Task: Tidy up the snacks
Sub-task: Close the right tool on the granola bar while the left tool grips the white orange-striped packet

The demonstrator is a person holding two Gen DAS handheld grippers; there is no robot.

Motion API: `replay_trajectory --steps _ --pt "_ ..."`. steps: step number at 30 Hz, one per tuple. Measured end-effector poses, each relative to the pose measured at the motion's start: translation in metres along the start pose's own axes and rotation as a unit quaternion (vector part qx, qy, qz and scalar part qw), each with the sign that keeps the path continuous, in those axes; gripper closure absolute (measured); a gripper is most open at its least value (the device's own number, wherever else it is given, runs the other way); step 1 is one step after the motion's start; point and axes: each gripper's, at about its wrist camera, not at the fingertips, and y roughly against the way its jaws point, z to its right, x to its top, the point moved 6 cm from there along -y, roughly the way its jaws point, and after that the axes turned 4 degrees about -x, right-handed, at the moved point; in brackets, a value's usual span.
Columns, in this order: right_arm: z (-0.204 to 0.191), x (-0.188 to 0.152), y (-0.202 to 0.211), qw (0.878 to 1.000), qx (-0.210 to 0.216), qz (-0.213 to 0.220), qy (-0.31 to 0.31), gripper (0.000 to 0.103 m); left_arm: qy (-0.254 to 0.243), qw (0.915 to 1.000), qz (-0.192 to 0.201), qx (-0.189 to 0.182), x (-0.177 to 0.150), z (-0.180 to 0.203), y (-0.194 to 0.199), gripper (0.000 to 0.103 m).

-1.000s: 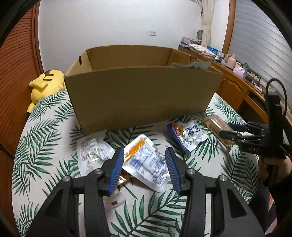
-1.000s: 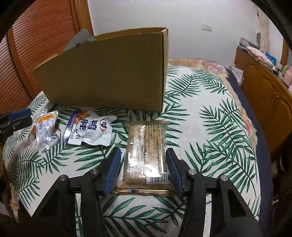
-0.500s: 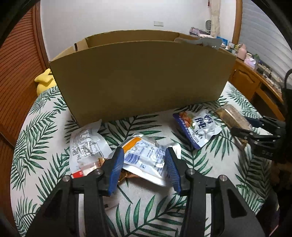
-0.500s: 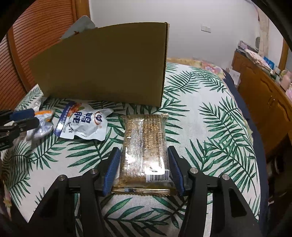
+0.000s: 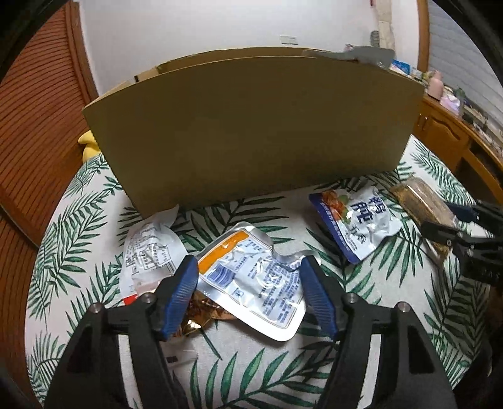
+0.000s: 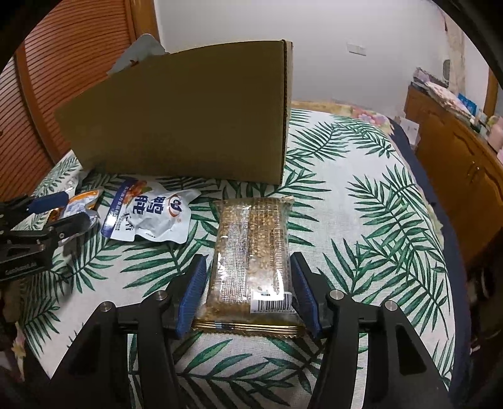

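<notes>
Cardboard box [image 5: 251, 126] nearer, silver pouch [image 5: 254, 283] crinkled

Four snack packets [image 5: 254, 283] lie in a row on the bedspread [image 6: 361, 220], before the cardboard box [image 5: 251, 126]

A white wall [image 5: 188, 28] closes the far side, bearing a pale switch plate [image 6: 356, 49]. Reddish slatted wood panelling [image 5: 34, 103] with a plain wood frame fills the left. The surface in front is a bed [image 6: 371, 201] under a white cover printed with green palm leaves; a floral cloth lies at its far end. A wooden cabinet [image 6: 456, 157] with panelled doors runs along the right, its top crowded with small items. A pale curtain [image 5: 385, 28] hangs beside grey blinds [image 5: 456, 53]. Lighting is dim, indoor.
</notes>
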Motion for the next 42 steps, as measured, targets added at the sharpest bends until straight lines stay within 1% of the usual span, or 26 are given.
replay_trajectory --steps 3,6,8,12,14,16,19,21,23,26,30,35,39,40,41,42 --pt "-0.003 0.0 0.0 1.0 0.002 0.0 0.003 0.046 0.016 0.9999 -0.005 -0.002 0.002 -0.004 -0.002 0.032" --pt "-0.004 0.0 -0.001 1.0 0.005 0.0 0.006 0.046 0.045 0.9987 -0.021 -0.011 0.006 -0.008 -0.005 0.032" --pt "-0.004 0.001 -0.001 1.0 0.007 0.0 0.006 0.045 0.055 0.9981 -0.024 -0.017 0.008 -0.008 -0.004 0.032" --pt "-0.004 0.0 -0.001 1.0 0.007 0.001 0.005 0.045 0.073 0.9965 -0.009 -0.04 0.015 -0.007 0.006 0.032" --pt "-0.005 0.0 -0.001 1.0 0.007 0.001 0.007 0.045 0.084 0.9955 0.002 -0.044 0.021 -0.007 0.012 0.032" --pt "-0.005 0.0 -0.001 1.0 0.007 0.0 0.009 0.045 0.085 0.9957 -0.001 -0.038 0.024 -0.007 0.011 0.032" --pt "-0.006 0.0 -0.001 1.0 0.006 0.0 0.011 0.045 0.082 0.996 -0.029 -0.018 0.022 -0.008 -0.002 0.032" --pt "-0.006 0.0 -0.001 1.0 0.006 0.0 0.011 0.045 0.09 0.9946 -0.051 -0.011 0.017 -0.013 -0.013 0.032" --pt "-0.006 0.0 -0.001 1.0 0.006 0.0 0.011 0.045 0.095 0.994 -0.053 -0.01 0.014 -0.015 -0.015 0.032" --pt "-0.006 0.0 -0.001 1.0 0.008 0.0 0.01 0.045 0.085 0.9946 -0.059 -0.004 0.012 -0.011 -0.014 0.032" --pt "-0.006 0.0 -0.001 1.0 0.01 0.0 0.009 0.045 0.06 0.9965 -0.058 0.0 0.005 -0.002 -0.011 0.032" --pt "-0.006 0.0 -0.001 1.0 0.009 0.0 0.009 0.045 0.061 0.9966 -0.056 -0.006 0.001 -0.001 -0.009 0.029" --pt "-0.006 0.0 -0.001 1.0 0.007 0.0 0.011 0.045 0.065 0.9954 -0.068 -0.017 -0.004 -0.002 -0.012 0.022" --pt "-0.006 0.0 -0.002 1.0 0.007 0.0 0.011 0.045 0.066 0.9947 -0.076 -0.021 -0.009 0.0 -0.014 0.022" --pt "-0.006 0.0 -0.002 1.0 0.007 0.0 0.011 0.045 0.056 0.9955 -0.074 -0.018 -0.011 0.004 -0.012 0.022" --pt "-0.006 0.0 -0.002 1.0 0.007 0.0 0.011 0.045 0.047 0.996 -0.075 -0.012 -0.012 0.006 -0.011 0.024"
